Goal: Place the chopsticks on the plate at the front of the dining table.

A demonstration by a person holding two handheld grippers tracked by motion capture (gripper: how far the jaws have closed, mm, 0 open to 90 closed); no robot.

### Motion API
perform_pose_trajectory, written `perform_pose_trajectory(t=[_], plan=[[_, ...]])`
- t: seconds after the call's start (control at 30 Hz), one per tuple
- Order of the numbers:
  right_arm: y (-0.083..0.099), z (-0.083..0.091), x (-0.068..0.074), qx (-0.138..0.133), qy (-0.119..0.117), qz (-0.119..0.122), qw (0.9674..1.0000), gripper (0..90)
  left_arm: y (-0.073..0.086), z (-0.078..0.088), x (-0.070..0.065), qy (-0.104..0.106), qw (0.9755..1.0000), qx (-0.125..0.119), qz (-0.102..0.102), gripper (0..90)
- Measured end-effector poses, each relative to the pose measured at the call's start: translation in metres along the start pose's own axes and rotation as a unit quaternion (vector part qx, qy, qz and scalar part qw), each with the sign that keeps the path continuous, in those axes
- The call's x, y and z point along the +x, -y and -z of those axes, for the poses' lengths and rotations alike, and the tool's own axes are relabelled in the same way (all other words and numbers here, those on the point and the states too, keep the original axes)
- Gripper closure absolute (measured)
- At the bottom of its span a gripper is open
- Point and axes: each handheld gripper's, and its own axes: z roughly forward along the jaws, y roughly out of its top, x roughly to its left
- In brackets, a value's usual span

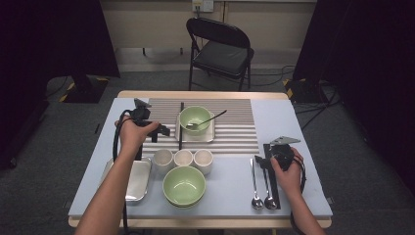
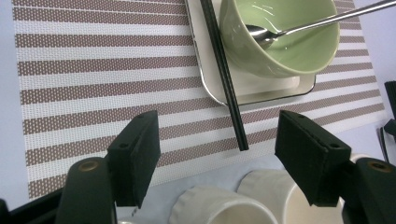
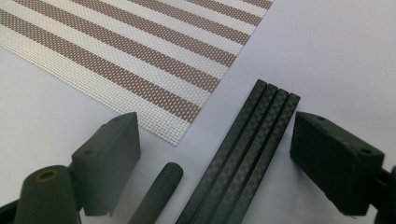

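A small green bowl with a metal spoon in it stands on a little white tray on the striped placemat. Black chopsticks lie along the tray's left edge. My left gripper hovers just left of them, open and holding nothing. In the left gripper view the chopsticks end between my open gripper, with the bowl beyond. My right gripper is open at the right, over a bundle of black chopsticks, its pads apart from them.
Three white cups stand in a row in front of the placemat, with a large green bowl nearer me. A metal tray lies at the front left. Two spoons lie at the front right. A folding chair stands beyond the table.
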Motion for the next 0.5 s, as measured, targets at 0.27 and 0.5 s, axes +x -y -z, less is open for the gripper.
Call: perform_pose_trajectory(t=[0.27, 0.5], plan=[[0.000, 0.000, 0.000, 0.000, 0.000, 0.001, 1.0000, 15.1, 0.004, 0.003, 0.001, 0.003, 1.0000, -0.003, 0.005, 30.8], [0.000, 0.000, 0.000, 0.000, 0.000, 0.000, 1.0000, 15.1, 0.011, 0.003, 0.004, 0.004, 1.0000, -0.003, 0.006, 30.2]])
